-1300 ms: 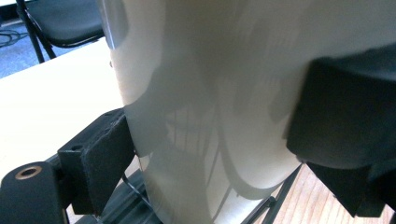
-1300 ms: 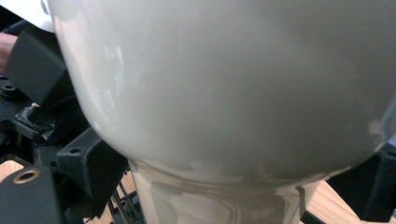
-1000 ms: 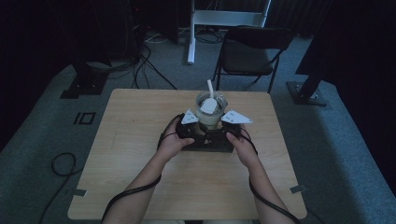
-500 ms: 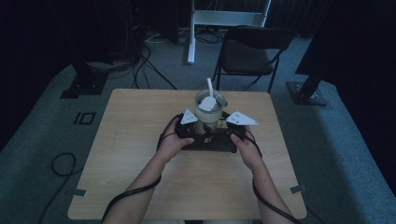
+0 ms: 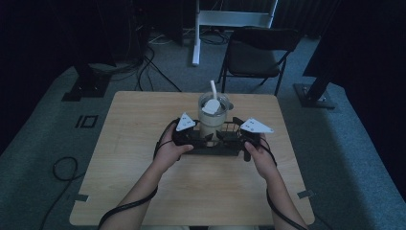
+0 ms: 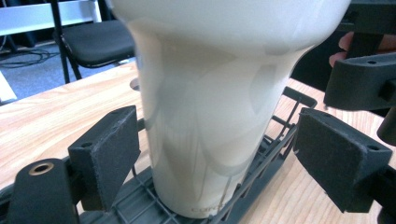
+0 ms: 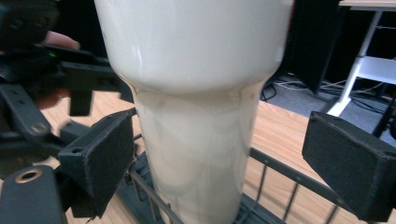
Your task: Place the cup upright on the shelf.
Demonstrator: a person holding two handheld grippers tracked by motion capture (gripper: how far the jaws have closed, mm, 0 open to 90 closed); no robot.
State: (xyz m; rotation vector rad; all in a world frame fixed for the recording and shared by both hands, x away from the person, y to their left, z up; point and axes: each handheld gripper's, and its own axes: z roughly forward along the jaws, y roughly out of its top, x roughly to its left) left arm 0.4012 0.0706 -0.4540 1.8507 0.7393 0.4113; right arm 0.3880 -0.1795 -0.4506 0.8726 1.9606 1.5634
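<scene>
From above, a cream tumbler (image 5: 212, 120) with a straw (image 5: 213, 89) stands upright on a black wire rack (image 5: 225, 143) in the middle of the wooden table (image 5: 124, 143). The left gripper (image 5: 189, 136) and right gripper (image 5: 237, 135) flank it. In the left gripper view, the jaws stand spread either side of the tumbler (image 6: 210, 93), apparently not touching. In the right gripper view, the jaws are likewise apart around the tumbler (image 7: 196, 102).

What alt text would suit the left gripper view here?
A cream tumbler stands upright in a black wire rack on a wooden table, between the left gripper's open black fingers, which do not touch it. A black chair sits behind.
</scene>
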